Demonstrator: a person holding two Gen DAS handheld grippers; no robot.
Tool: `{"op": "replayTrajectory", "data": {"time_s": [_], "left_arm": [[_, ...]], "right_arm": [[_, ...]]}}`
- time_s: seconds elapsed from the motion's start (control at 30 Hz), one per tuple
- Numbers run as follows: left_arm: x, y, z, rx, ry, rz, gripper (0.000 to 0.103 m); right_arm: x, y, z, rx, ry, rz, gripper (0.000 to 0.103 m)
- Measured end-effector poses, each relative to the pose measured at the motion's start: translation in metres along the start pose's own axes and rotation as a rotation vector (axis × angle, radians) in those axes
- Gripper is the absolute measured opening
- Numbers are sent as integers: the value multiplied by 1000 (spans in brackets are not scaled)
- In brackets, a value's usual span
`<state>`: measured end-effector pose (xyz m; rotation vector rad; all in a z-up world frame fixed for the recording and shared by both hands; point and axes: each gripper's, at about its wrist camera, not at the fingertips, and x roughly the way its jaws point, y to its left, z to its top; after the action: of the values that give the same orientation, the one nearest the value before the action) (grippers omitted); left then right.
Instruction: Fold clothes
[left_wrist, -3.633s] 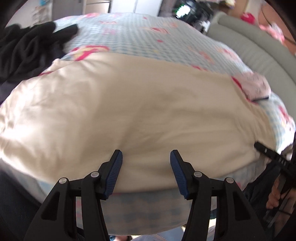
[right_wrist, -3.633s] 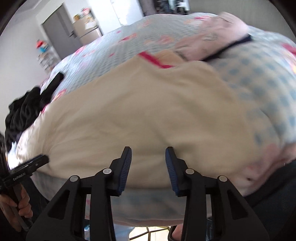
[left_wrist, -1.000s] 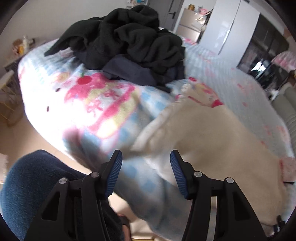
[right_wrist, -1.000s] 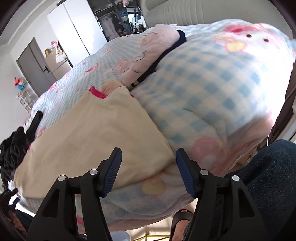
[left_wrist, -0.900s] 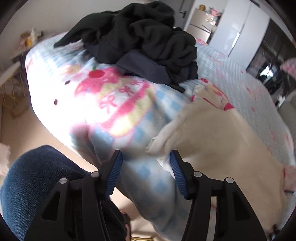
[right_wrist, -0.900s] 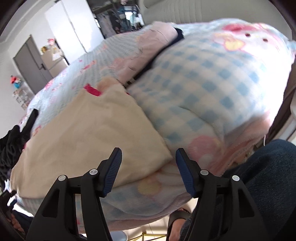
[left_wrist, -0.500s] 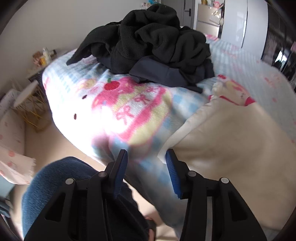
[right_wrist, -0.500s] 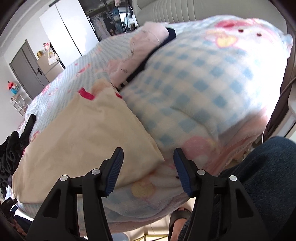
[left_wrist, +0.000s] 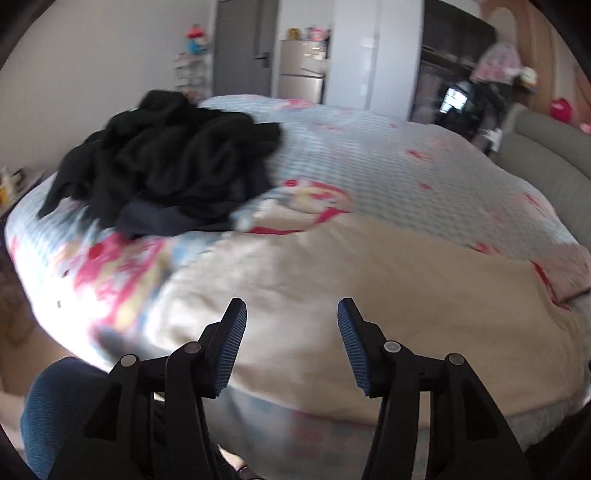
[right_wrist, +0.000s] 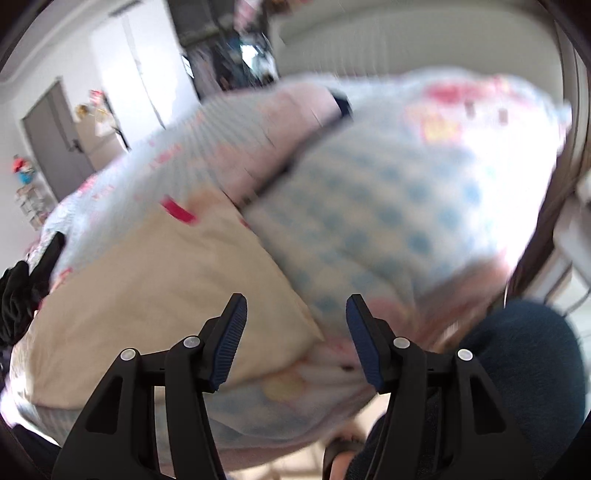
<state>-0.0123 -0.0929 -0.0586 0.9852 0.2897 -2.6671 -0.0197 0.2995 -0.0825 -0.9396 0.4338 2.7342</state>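
In the left view our left gripper (left_wrist: 291, 343) is opening, empty, above the cream garment (left_wrist: 332, 288) on the bed (left_wrist: 406, 177); black clothes (left_wrist: 170, 162) lie at ten o'clock. In the right view our right gripper (right_wrist: 295, 339) gapes empty over the garment's corner at seven o'clock.

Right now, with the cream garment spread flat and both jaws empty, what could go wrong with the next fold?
The left gripper, its jaws opening, hovers over the cream garment mid-panel, not at an edge, so a pinch might catch the checked blanket too. The right gripper straddles the garment's corner and the blanket. The black clothes pile lies close by and could snag.
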Motion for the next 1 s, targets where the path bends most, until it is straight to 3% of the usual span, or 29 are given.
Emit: {"op": "replayTrajectory", "data": {"time_s": [0.07, 0.2, 0.3, 0.37, 0.4, 0.47, 0.53, 0.57, 0.63, 0.7, 0.8, 0.93, 1.0], "left_arm": [[5, -32, -5, 93, 19, -108, 56], [18, -72, -26, 223, 100, -200, 57], [45, -63, -37, 266, 167, 26, 57], [56, -43, -36, 239, 183, 196, 57], [54, -21, -28, 143, 193, 187, 59], [51, 10, -18, 15, 186, 154, 59], [46, 30, -11, -64, 158, 110, 58], [44, 38, -8, -95, 145, 84, 58], [45, 22, -12, -52, 139, -17, 58], [46, 0, -18, 11, 158, -111, 58], [51, -34, -30, 164, 189, -171, 59], [65, -38, -35, 213, 241, -87, 59], [63, -31, -31, 171, 247, -108, 59]], "right_arm": [[-6, 14, 0, -38, -24, 70, 64], [-5, 33, -18, -118, 28, 197, 65], [11, 45, -35, -181, 132, 182, 65], [26, 38, -38, -205, 194, 66, 60], [32, 26, -36, -182, 210, 20, 58], [34, 1, -28, -62, 221, 55, 46], [26, -11, -20, 15, 179, 95, 48], [19, -7, -19, -10, 142, 89, 56], [9, 3, -18, -56, 91, 99, 64], [8, 17, -21, -89, 96, 170, 64], [15, 35, -31, -157, 141, 197, 64], [33, 26, -32, -150, 196, 159, 64], [30, 11, -30, -91, 185, 148, 64]]}}
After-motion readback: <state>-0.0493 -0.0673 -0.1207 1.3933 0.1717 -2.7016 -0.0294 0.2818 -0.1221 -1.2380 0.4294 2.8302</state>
